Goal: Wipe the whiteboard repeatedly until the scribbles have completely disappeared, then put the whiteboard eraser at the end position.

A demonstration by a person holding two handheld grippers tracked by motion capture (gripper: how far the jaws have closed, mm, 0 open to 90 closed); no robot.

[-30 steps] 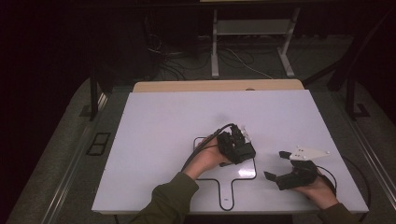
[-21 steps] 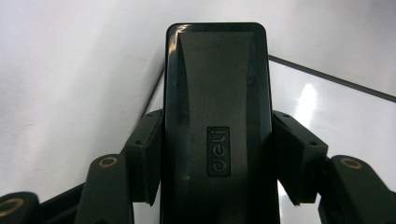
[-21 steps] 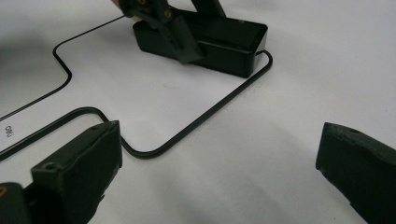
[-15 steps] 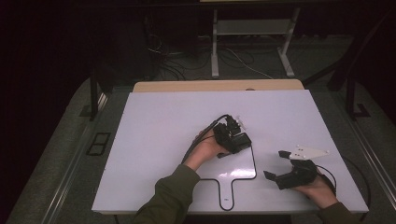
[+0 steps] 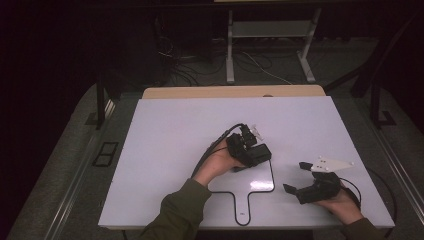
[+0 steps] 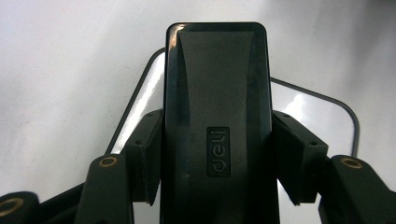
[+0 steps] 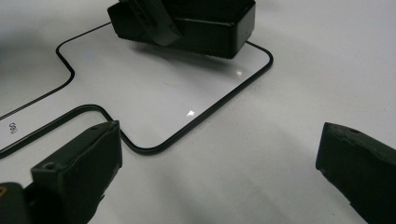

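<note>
A black oblong block (image 6: 217,93) with a "deli" label sits lengthwise between the jaws of my left gripper (image 6: 217,156), which is shut on its two long sides. In the high view, the left gripper (image 5: 251,150) holds the black block (image 5: 260,154) over the top edge of a black paddle-shaped outline (image 5: 273,186) drawn on the white board (image 5: 165,140). My right gripper (image 5: 299,177) rests low at the board's right front, jaws wide apart and nothing between them. In the right gripper view, the right gripper (image 7: 217,163) faces the black block (image 7: 210,28) hanging just above the outline (image 7: 201,114).
The white board lies on a table with a beige strip (image 5: 230,92) showing at the back. Beyond it are metal stand legs (image 5: 230,55) and floor cables. The right gripper's cable (image 5: 385,190) loops near the board's right edge.
The left hand has shifted slightly away and to the left with the black block still in its jaws. The right hand has stayed put.
</note>
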